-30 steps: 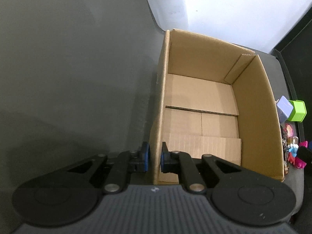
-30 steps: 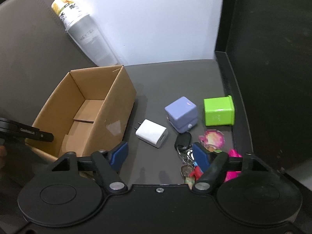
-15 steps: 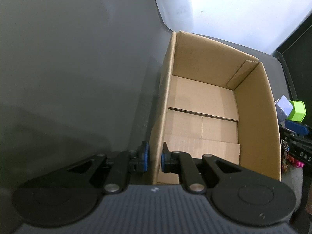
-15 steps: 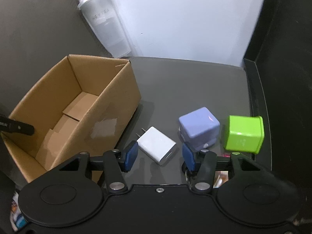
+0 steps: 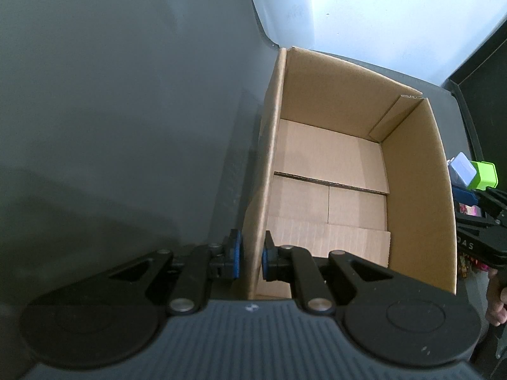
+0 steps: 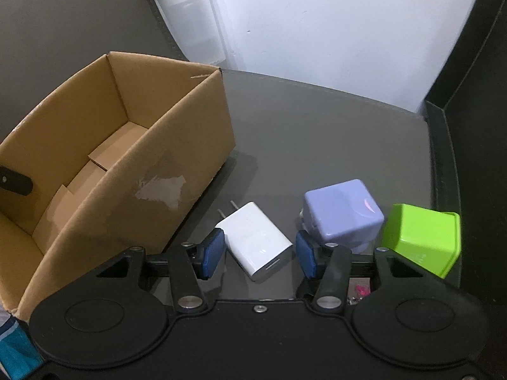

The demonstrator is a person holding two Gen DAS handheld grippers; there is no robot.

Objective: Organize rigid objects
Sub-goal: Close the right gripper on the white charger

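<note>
An open cardboard box (image 5: 418, 205) (image 6: 142, 196) stands on the dark table with nothing inside. My left gripper (image 5: 251, 259) is shut on the box's left wall near its front corner, one blue pad on each face. To the right of the box a white plug charger (image 6: 256, 240) lies flat. My right gripper (image 6: 259, 250) straddles it with the jaws partly open; the left pad is at the charger's corner and the right pad stands clear of it. A lilac cube (image 6: 342, 212) and a lime green cube (image 6: 421, 240) sit just right of the charger.
A translucent cup (image 6: 190, 22) stands by the white wall behind the box. Small pink trinkets and keys (image 6: 359, 289) lie under my right gripper's body. A black panel (image 6: 475, 126) bounds the table on the right.
My right gripper came down and forward over the white charger, rolled a little, and its jaws narrowed. My left gripper stayed shut on the box wall.
</note>
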